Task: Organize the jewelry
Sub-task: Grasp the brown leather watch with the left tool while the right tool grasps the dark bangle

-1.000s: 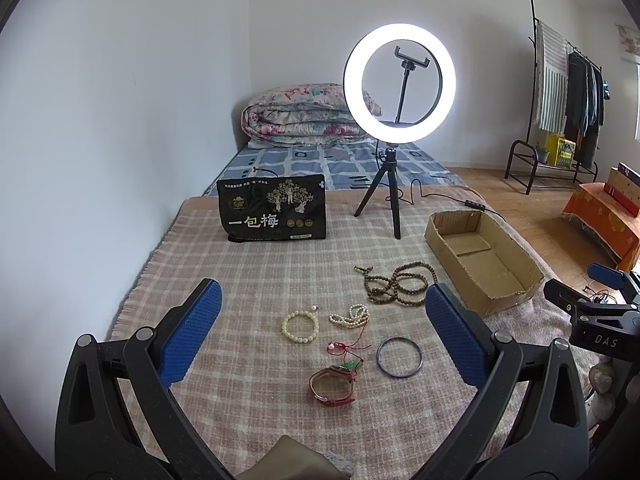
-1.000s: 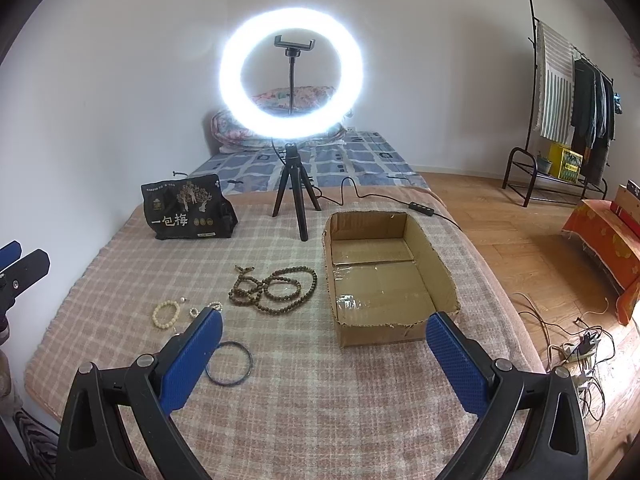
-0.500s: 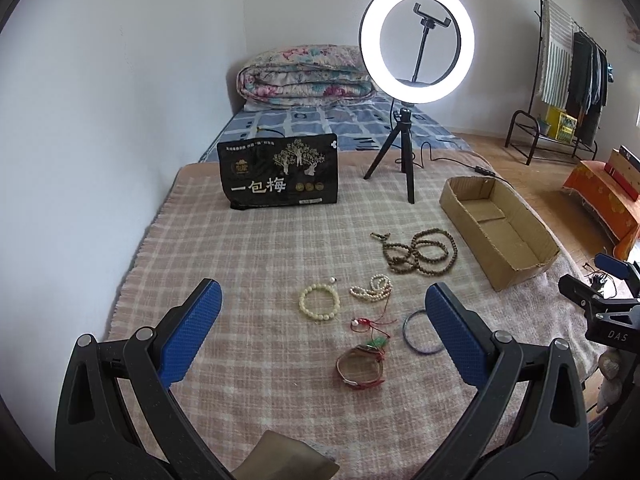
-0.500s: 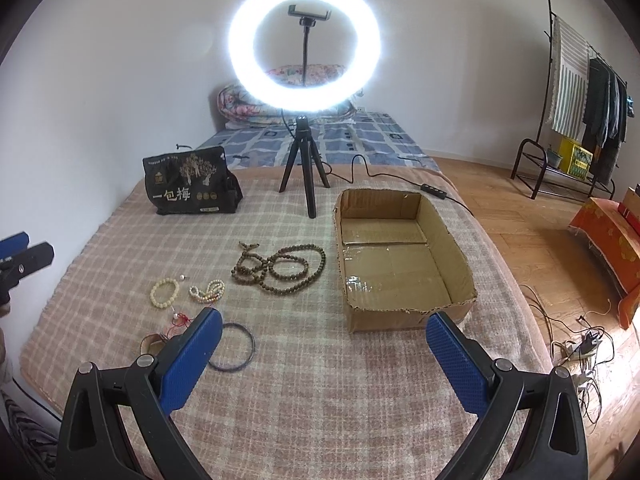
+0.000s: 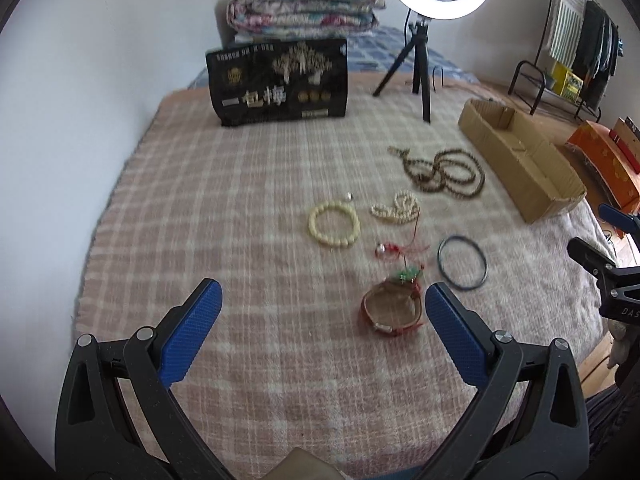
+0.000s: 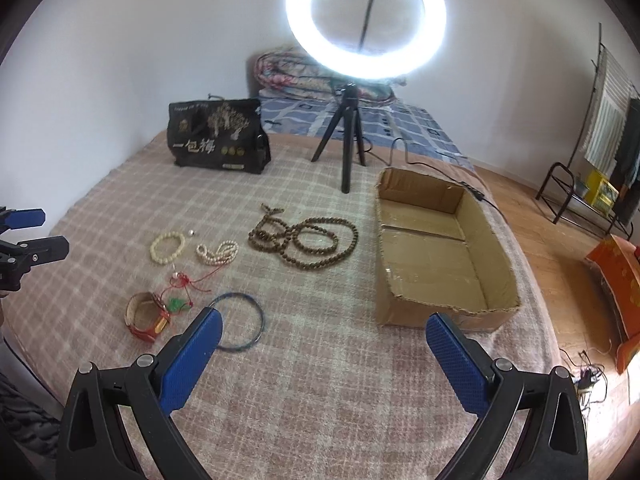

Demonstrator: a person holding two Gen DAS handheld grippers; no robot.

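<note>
Jewelry lies spread on a pink checked blanket (image 5: 248, 184): a cream bead bracelet (image 5: 334, 224), a small pearl strand (image 5: 397, 209), a long brown bead necklace (image 6: 304, 237), a red cord charm (image 5: 386, 249), a dark thin bangle (image 5: 462, 257) and a red-and-tan cuff bracelet (image 5: 393, 311). An empty cardboard box (image 6: 440, 248) sits to their right. My left gripper (image 5: 320, 320) stands open just short of the cuff bracelet, holding nothing. The right gripper (image 6: 324, 352) is also open and empty, its left finger over the bangle (image 6: 240, 322).
A black printed bag (image 5: 278, 82) stands at the blanket's far side beside a ring light on a tripod (image 6: 350, 136) with a trailing cable. Folded bedding (image 5: 304, 12) lies behind. A clothes rack (image 6: 600, 152) and wooden floor are at the right.
Both grippers have moved forward and lower toward the jewelry, which now looks larger and nearer. Their jaws stay open. Nothing on the blanket has moved.
</note>
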